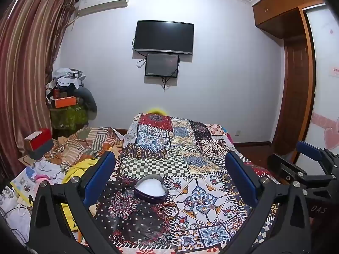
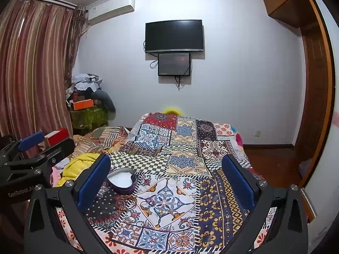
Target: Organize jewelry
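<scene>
Both pairs of jaws stand spread wide with nothing between them. From the left gripper (image 1: 169, 177) the blue pads frame a heart-shaped box (image 1: 150, 188), lid off, dark purple wall, white lining showing, lying flat on the patchwork bedspread (image 1: 201, 148) just ahead of the fingertips. From the right gripper (image 2: 167, 180) the same heart-shaped box (image 2: 120, 178) sits off toward its left finger, partly hidden behind the pad.

Near the box, on the dark floral patch, a thin reddish-brown chain or cord (image 2: 125, 201) seems to lie in loose loops; against the busy print I can't be sure it isn't part of the pattern. No other jewelry is plain to see.

By my reckoning the job is at its very start: the box is open and appears empty, nothing is gripped. The next move calls for finding a piece on that confusing cloth, coming down low and pinching it finely, then carrying it over the white lining and letting go. A thin chain will likely drape and slip, so a centred pinch would help.

As for writing: the left gripper's body, seen from the right camera, reads "GenRobot.AI" (image 2: 20, 191). The right gripper's body, seen from the left camera, carries faint letters that look like "DAS" (image 1: 318, 210). A pink notice (image 1: 334, 72) on the wardrobe door is too small to read.
</scene>
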Demonstrator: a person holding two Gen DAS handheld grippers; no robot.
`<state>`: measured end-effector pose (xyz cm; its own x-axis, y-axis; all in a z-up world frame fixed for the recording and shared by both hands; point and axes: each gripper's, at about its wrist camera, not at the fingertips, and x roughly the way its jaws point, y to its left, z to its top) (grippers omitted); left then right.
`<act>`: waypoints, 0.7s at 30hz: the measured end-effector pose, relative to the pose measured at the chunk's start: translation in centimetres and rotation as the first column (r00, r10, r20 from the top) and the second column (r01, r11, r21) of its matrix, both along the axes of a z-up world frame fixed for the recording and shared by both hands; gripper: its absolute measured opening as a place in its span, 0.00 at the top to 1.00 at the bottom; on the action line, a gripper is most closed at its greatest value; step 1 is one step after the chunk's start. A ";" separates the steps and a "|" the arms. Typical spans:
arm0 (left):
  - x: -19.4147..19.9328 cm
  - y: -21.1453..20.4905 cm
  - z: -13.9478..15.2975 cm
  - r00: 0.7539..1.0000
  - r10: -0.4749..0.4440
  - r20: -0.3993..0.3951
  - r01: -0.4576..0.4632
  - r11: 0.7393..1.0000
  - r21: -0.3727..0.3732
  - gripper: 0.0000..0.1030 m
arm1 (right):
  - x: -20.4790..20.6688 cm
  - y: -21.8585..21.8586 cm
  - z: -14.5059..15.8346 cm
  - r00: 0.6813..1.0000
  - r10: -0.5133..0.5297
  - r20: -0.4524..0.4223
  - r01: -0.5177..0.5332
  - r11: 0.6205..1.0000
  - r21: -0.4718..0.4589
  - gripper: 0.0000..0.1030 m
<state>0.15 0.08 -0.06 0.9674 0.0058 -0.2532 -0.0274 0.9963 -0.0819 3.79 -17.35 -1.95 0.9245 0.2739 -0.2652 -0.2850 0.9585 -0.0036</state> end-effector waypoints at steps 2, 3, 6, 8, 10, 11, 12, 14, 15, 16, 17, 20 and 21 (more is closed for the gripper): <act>0.0 -0.2 -0.1 1.000 0.002 0.000 -0.002 1.000 0.000 0.00 | 0.0 0.0 0.0 1.000 0.000 -0.001 0.000 1.000 0.002 0.00; 0.0 -0.2 -0.1 1.000 0.004 -0.001 -0.004 1.000 0.000 0.00 | 0.0 0.0 0.0 1.000 0.000 -0.001 0.000 1.000 0.002 0.00; 0.0 -0.1 0.1 1.000 0.001 -0.003 -0.001 1.000 0.001 0.00 | 0.0 0.0 0.0 1.000 0.002 0.001 -0.002 1.000 0.004 0.00; 0.1 -0.2 0.1 1.000 0.001 -0.005 -0.001 1.000 0.001 0.00 | 0.0 0.0 0.0 1.000 0.002 0.001 -0.002 1.000 0.003 0.00; 0.1 -0.1 0.1 1.000 -0.001 -0.004 0.001 1.000 0.001 0.00 | 0.0 0.0 0.0 1.000 0.002 0.001 -0.002 1.000 0.003 0.00; 0.1 -0.1 0.0 1.000 -0.001 -0.006 0.001 1.000 0.000 0.00 | 0.0 0.0 0.0 1.000 0.002 0.001 -0.002 1.000 0.003 0.00; -0.1 -0.1 0.0 1.000 -0.003 -0.007 0.003 1.000 0.000 0.00 | 0.0 0.0 0.0 1.000 0.002 0.001 -0.002 1.000 0.003 0.00; -0.1 0.0 0.0 1.000 -0.004 -0.008 0.004 1.000 -0.001 0.00 | 0.0 0.0 0.1 1.000 0.002 0.001 -0.002 1.000 0.004 0.00; -0.1 0.0 0.0 1.000 -0.003 -0.008 0.003 1.000 -0.001 0.00 | 0.0 -0.1 0.3 1.000 0.002 0.000 -0.002 1.000 0.006 0.00; -0.2 0.0 0.0 1.000 -0.003 -0.008 0.003 1.000 -0.001 0.00 | 0.0 -0.1 0.3 1.000 0.004 -0.001 -0.004 1.000 0.007 0.00; -0.1 0.0 0.0 1.000 -0.003 -0.008 0.003 1.000 -0.001 0.00 | -0.1 0.1 -0.1 1.000 0.004 -0.001 -0.004 1.000 0.008 0.00; -0.1 0.0 -0.1 1.000 -0.001 -0.010 0.001 1.000 -0.004 0.00 | 0.1 -0.1 -0.3 1.000 0.004 -0.001 -0.004 1.000 0.008 0.00; -0.1 0.0 -0.1 1.000 0.000 -0.011 0.000 1.000 -0.005 0.00 | 0.2 0.0 -0.3 1.000 0.004 -0.001 -0.004 1.000 0.006 0.00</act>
<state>0.09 0.10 -0.16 0.9645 0.0044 -0.2640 -0.0282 0.9959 -0.0862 3.96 -17.38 -2.28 0.9233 0.2787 -0.2643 -0.2884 0.9575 0.0024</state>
